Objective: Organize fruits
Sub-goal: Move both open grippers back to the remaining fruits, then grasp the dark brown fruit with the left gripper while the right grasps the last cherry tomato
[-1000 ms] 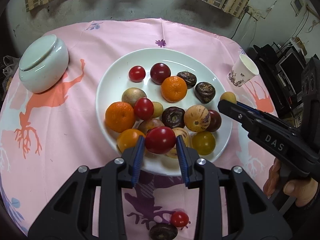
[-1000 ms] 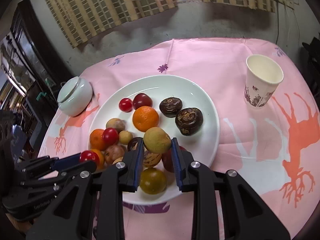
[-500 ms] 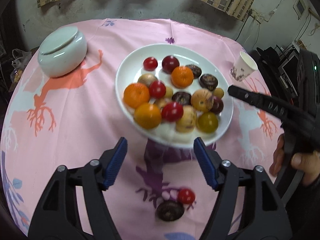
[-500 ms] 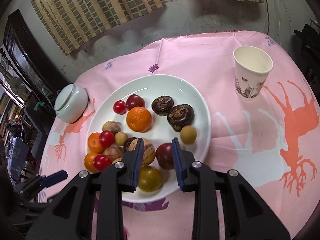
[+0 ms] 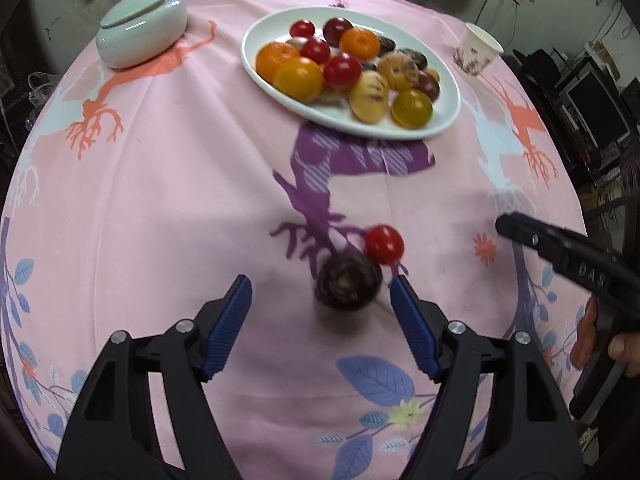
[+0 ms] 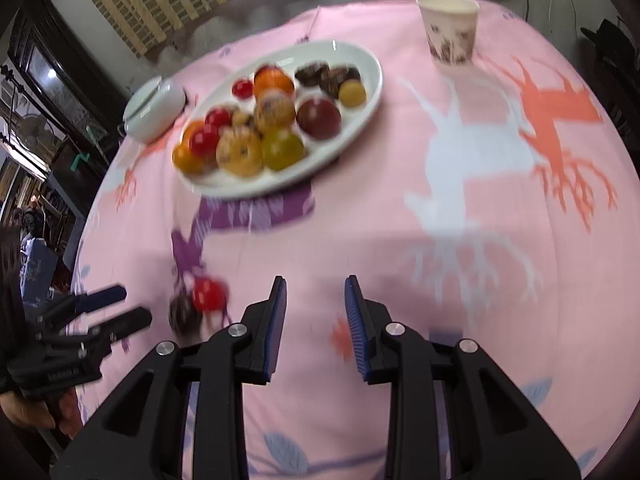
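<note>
Just beyond the opening left tongs, nothing gripped, a dark fruit lies on the pink desk cloth, touching a red tomato. Farther off sits the fruit plate. Beside the dark fruit, the right tongs are clenched nearly shut, empty.

Pink printed cloth matt; white plate glossy ceramic; lidded jar glazed; cup paper.
</note>
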`<state>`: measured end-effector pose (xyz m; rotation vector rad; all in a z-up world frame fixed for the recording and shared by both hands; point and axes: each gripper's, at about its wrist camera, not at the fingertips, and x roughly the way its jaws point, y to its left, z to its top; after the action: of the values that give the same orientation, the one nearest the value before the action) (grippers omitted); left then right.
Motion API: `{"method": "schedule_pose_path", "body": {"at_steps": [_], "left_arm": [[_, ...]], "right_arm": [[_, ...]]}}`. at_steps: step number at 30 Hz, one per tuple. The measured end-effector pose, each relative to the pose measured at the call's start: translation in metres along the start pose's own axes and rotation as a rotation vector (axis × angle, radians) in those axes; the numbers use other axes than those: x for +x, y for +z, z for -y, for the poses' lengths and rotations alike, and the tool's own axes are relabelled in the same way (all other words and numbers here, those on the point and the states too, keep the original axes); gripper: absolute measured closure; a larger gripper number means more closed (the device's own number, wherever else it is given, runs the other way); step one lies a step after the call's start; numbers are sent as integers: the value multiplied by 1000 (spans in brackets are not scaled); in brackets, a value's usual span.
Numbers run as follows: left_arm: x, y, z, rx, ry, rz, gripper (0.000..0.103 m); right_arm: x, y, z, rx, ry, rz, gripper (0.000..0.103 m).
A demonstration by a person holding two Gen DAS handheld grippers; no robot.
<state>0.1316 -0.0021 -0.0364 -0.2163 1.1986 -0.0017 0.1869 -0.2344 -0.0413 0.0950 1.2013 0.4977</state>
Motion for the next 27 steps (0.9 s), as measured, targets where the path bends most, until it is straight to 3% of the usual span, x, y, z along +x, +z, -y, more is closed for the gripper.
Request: {"method": "schedule_pose_path", "body": {"at_steps": [5, 9, 12, 14, 17, 20, 23, 27], "left_arm": [[8, -13, 13, 26, -2, -28, 29], [18, -15, 18, 56, -5, -40, 29], [29, -14, 22, 77, 7, -56, 29], [33, -11, 23, 85, 10, -56, 29], [40, -6, 24, 98, 7, -65, 32], [48, -2, 23, 132, 27, -68, 38], [46, 1, 21, 145, -1, -52, 59], [42, 2, 17, 123, -7, -59, 59]], "right_arm": [[-4, -33, 3, 13, 1, -41, 72], [-8, -38, 6, 39, 21, -40, 70], [-12, -36, 5, 49, 42, -23, 59], [-13, -35, 5, 51, 53, -12, 46], [-11, -32, 5, 64, 68, -15, 43], [-5, -30, 5, 75, 76, -35, 43], [-1, -29, 3, 65, 75, -39, 43], [3, -27, -1, 52, 74, -46, 43]]}}
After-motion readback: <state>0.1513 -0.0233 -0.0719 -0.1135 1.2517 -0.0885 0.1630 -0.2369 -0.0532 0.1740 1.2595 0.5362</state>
